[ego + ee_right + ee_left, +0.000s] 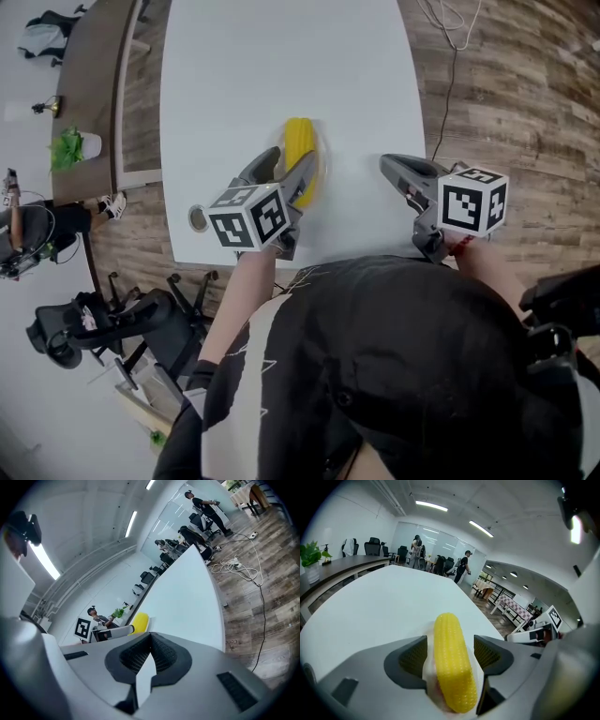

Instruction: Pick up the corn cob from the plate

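Observation:
A yellow corn cob [300, 150] lies on a small white plate [427, 670] near the front of the white table [281, 56]. My left gripper [286, 165] is open and straddles the near end of the corn cob [452, 663]: one ribbed pad stands on each side, with a narrow gap to each. In the right gripper view the corn cob [139, 620] shows at the left, beyond the left gripper. My right gripper [390, 165] hovers over the table to the right of the plate, apart from it. Its pads [161, 653] meet at the tip with nothing between them.
A small round disc [198, 218] sits at the table's front left corner. Wood floor with a loose cable [450, 56] lies to the right. A dark long table with a potted plant [67, 148] and office chairs [103, 319] stand to the left. People stand far off.

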Tool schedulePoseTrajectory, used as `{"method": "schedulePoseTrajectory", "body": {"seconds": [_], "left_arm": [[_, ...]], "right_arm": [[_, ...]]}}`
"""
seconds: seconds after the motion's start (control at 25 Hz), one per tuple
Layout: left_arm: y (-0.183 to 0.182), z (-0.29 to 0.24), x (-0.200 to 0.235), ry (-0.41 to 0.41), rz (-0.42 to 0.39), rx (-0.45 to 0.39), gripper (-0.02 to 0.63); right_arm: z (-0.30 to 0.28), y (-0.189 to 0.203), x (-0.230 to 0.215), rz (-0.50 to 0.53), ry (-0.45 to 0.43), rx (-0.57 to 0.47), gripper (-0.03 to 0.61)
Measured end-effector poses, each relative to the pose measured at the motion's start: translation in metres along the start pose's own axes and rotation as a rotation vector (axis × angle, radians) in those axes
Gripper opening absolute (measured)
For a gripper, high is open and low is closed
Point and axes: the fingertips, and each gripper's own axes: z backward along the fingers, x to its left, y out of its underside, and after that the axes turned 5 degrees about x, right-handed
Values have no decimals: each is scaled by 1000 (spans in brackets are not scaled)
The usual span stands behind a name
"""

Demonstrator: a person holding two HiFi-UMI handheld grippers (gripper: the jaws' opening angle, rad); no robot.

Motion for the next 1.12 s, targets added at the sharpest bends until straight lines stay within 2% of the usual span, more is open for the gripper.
{"method": "schedulePoseTrajectory", "body": {"seconds": [0.16,0.28,0.52,0.8,1.12], "left_arm": [[6,-9,-8,-8,-76,46,311],[9,-12,-7,-41,-86,63,307],[10,-10,-3,-37,-28,69,246],[11,-1,3,-4,33,46,239],[6,11,2,69,81,-38,239]], "right_arm": [[3,-2,3,-17,8,5,15],[3,-2,2,-8,-2,3,15],[3,2,0,39,53,53,15],[-5,2,6,29,55,51,15],[-9,4,15,44,53,45,15]]}}
